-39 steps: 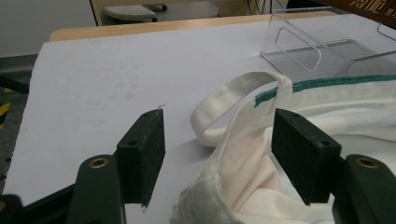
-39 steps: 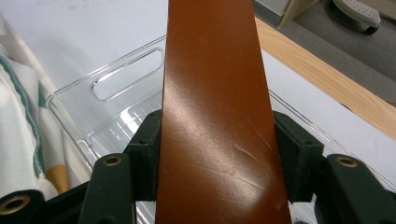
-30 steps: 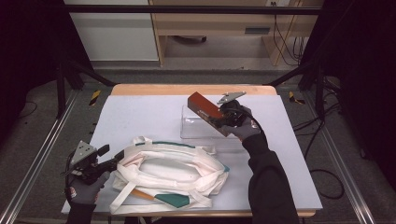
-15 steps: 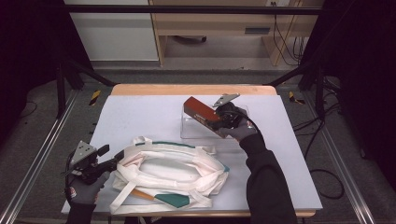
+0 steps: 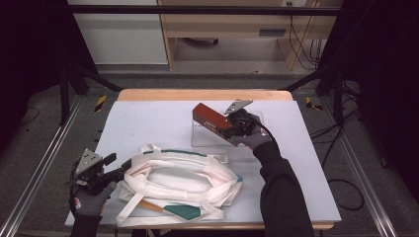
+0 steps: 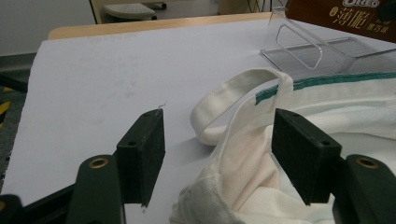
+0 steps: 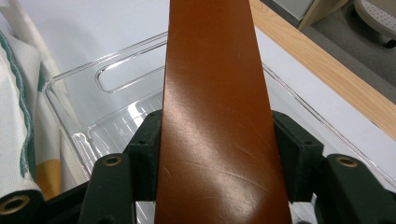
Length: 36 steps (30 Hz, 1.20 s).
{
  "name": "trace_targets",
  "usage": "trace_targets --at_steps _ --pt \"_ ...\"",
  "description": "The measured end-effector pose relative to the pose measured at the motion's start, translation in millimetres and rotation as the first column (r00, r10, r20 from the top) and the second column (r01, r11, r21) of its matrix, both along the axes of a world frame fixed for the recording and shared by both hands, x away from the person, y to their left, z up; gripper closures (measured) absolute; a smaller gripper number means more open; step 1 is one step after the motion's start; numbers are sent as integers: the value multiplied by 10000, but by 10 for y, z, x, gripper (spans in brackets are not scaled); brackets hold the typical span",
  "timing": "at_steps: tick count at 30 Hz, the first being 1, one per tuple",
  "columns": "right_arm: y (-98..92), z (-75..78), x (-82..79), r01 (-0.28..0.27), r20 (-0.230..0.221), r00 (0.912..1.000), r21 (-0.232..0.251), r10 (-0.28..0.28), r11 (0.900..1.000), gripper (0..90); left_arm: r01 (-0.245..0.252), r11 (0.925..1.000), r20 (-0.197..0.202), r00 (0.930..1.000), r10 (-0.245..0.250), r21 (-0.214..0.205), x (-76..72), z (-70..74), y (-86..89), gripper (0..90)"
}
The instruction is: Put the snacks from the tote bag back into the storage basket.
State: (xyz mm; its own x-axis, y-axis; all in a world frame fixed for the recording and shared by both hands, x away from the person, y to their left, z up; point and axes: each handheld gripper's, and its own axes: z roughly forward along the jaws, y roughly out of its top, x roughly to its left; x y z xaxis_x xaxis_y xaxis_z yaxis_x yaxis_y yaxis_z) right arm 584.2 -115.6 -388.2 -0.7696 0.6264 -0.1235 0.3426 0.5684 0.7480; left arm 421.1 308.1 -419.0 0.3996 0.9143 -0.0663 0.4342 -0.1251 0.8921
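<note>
A brown Oreo box [image 5: 211, 119] hangs tilted over a clear plastic tray [image 5: 202, 139] at the table's back right, with my right gripper [image 5: 236, 123] shut on it. In the right gripper view the box [image 7: 214, 116] runs up between both jaws, the tray [image 7: 107, 88] below it. A white tote bag with green trim [image 5: 180, 177] lies open at the front centre. My left gripper [image 5: 116, 168] stands open at the bag's left edge. In the left gripper view its jaws straddle the bag's white fabric [image 6: 243, 158], a handle loop [image 6: 229, 100] just beyond.
The table is covered with a pale sheet [image 5: 148, 123] with a wooden edge [image 5: 197, 95] at the back. An orange and green patch [image 5: 173, 210] shows on the bag's near side. Black frame rails run along both sides of the table.
My right gripper has carried the box slightly left and lower over the clear tray. The left gripper and the bag have stayed put.
</note>
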Motion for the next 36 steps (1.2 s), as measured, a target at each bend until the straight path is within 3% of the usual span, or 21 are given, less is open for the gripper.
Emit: trace_targets --at_steps 10,13,19,27,36 --pt "-13 -35 10 -127 -99 9999 -209 125 9997 437 -10 10000 11 10000 10 0 -1 0 0 346" --pt "-16 -69 16 -50 -204 9998 -559 38 9984 436 4 10000 -11 10000 -4 8 -1 2 4 346" --pt "-1 -136 46 -42 -491 9988 -732 6 9973 435 -8 10000 -18 10000 8 14 0 0 2 346" --pt "14 -200 81 99 -833 9964 -643 -153 9979 431 -11 10000 -23 10000 11 10 1 -2 3 346" --pt "36 -268 119 220 -1198 9923 -885 -325 9958 427 -18 10000 -38 10000 18 21 3 -5 6 346"
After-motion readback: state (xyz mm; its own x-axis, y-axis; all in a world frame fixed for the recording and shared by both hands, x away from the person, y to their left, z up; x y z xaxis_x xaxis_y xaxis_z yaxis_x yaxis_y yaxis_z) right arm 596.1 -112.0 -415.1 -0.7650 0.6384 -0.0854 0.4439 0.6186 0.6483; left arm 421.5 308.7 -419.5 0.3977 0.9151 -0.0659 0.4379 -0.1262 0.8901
